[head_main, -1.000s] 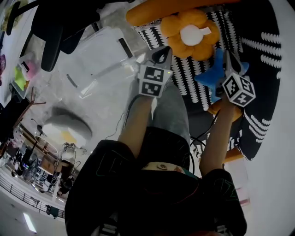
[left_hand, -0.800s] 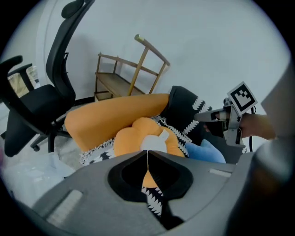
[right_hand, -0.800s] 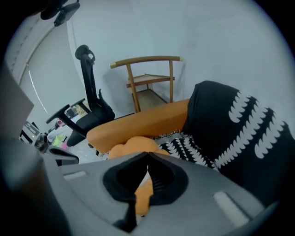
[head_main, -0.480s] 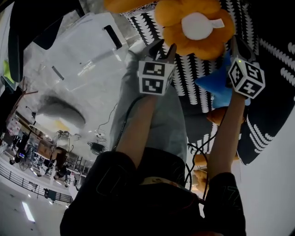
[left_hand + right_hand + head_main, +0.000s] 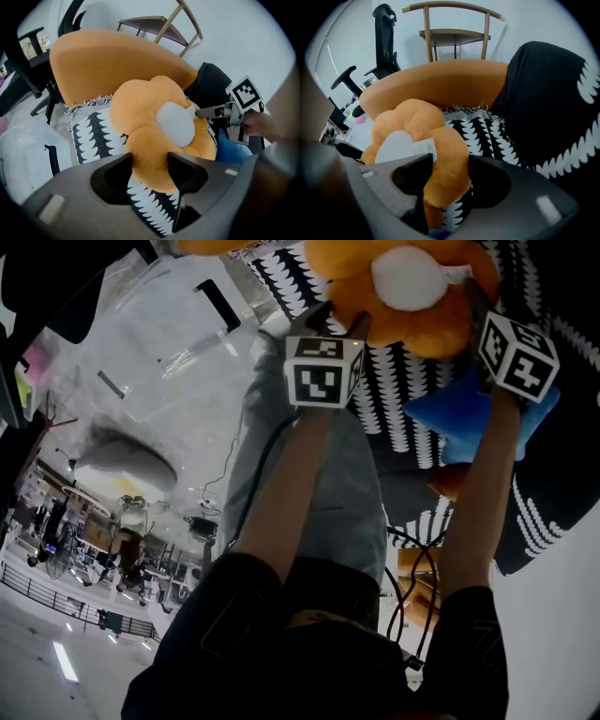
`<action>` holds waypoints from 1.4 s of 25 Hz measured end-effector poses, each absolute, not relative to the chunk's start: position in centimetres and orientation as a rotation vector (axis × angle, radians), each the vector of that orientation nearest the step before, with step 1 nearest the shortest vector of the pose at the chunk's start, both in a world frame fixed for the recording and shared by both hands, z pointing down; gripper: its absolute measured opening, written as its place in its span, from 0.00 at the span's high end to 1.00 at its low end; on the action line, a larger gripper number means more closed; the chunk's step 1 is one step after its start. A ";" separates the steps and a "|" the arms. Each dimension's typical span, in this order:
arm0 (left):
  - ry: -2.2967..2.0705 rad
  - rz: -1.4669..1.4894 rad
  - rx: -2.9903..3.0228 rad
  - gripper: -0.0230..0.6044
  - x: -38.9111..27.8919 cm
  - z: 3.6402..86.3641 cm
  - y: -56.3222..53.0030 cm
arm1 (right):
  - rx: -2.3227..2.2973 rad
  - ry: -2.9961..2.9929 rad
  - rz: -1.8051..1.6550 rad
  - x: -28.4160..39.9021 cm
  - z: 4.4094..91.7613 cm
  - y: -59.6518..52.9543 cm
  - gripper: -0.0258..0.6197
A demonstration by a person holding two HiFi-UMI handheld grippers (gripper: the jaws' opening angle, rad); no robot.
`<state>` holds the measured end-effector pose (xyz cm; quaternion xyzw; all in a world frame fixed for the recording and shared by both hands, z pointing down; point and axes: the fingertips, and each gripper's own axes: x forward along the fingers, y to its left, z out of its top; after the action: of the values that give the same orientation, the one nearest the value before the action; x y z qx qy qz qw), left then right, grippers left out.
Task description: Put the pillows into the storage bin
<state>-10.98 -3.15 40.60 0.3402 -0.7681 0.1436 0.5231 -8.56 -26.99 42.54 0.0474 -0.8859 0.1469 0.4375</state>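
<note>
An orange flower pillow [image 5: 412,287] with a white centre lies on a black-and-white zigzag pillow [image 5: 398,395]. A blue pillow [image 5: 464,413] sits beside it, under my right arm. My left gripper [image 5: 337,322] is at the flower's near-left petal [image 5: 150,140]. Its jaws have just been opening and stand either side of that petal. My right gripper [image 5: 473,298] is at the flower's right side. Its jaws have also just been opening, and an orange petal [image 5: 447,173] bulges between them. The right gripper [image 5: 220,111] also shows in the left gripper view, pointing at the white centre.
The clear plastic storage bin [image 5: 178,334] with black handles stands to the left of the person's legs. A long orange cushion [image 5: 117,61] lies behind the pillows, a black patterned pillow [image 5: 548,93] to the right. A wooden chair [image 5: 454,33] and an office chair [image 5: 384,28] stand behind. Cables [image 5: 412,568] lie on the floor.
Both grippers have come down onto the flower pillow, which now looms larger at the top of the head view. Their jaws, shut before, now stand apart around petals.
</note>
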 end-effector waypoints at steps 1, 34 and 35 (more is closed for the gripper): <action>-1.837 0.342 0.815 0.57 -11.1 40.8 -3.3 | 0.103 -2.199 0.373 -8.7 42.8 -26.9 0.58; -1.915 0.103 0.769 0.86 -13.1 32.7 18.3 | -0.181 -2.188 0.321 -12.2 33.9 -2.3 0.92; -1.923 0.100 0.750 0.86 -13.6 32.4 19.7 | -0.199 -2.181 0.318 -12.7 33.8 -0.8 0.92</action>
<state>-13.60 19.71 32.43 0.3118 -0.7993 0.0415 0.5120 -12.71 -0.76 33.83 -0.0805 -0.8813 0.1286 0.4476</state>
